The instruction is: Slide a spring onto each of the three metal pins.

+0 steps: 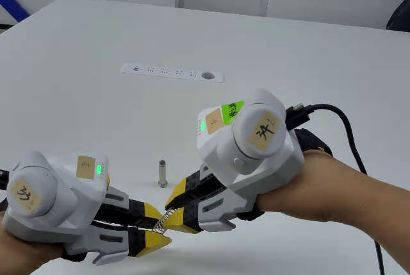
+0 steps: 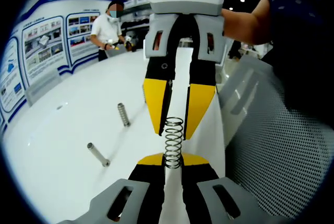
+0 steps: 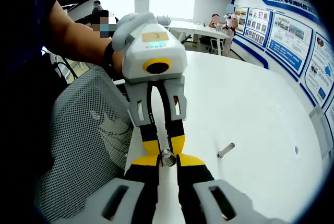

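Hanging in the air between two facing grippers, a small coiled steel spring (image 2: pixel 174 139) lies along the line from one to the other. The left gripper (image 2: pixel 174 161) has its yellow-tipped jaws drawn close on the near end of the spring and holds it. The right gripper (image 2: pixel 174 130) reaches in from the opposite side with its jaws narrow, flanking the far end; I cannot tell whether they pinch it.

On the white tabletop (image 1: pixel 77 108) beyond the tips, the left gripper view shows a grey metal pin wrapped in a spring (image 2: pixel 123 114). Near it, apart from it, a bare grey metal pin (image 2: pixel 97 154) rests on its flat base.

Farther back on the table lies a long white power strip (image 1: pixel 172 72). A black cable (image 1: pixel 339 118) curves away behind the right gripper. A grey mesh chair back (image 3: pixel 78 130) stands beside the table.
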Demonstrator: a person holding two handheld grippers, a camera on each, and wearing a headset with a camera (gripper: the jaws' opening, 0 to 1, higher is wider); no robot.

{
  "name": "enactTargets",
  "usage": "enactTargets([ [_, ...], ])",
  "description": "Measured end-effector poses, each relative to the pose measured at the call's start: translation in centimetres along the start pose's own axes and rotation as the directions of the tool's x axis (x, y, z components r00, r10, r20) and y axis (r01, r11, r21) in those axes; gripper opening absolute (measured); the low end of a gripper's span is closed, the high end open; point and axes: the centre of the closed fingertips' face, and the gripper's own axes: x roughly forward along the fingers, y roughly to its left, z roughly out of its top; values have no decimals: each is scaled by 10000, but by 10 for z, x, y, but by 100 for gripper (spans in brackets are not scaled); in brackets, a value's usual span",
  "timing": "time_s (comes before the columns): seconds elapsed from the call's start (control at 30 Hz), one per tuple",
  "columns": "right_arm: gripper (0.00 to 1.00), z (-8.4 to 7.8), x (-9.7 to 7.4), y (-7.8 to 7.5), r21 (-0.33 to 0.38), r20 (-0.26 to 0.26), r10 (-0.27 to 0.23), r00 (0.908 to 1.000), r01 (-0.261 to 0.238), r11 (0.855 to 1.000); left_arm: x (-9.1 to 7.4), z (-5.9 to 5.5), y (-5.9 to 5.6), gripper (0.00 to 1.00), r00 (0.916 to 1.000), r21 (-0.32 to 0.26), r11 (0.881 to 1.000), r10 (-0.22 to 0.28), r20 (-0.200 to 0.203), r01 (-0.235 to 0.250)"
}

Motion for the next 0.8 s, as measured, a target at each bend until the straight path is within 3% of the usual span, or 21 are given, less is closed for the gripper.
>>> enactTargets([
  [0.53,12,-1,4,0,19,-246,107,9996,-107,9999,0,0,2,11,9999,-20,9999,102,52,-102],
  [0.8,12,2,1,-9,-122,-439,1,9990,-6,9999,-3,-2,8,18,9993,-374,9987,347,149,-341],
])
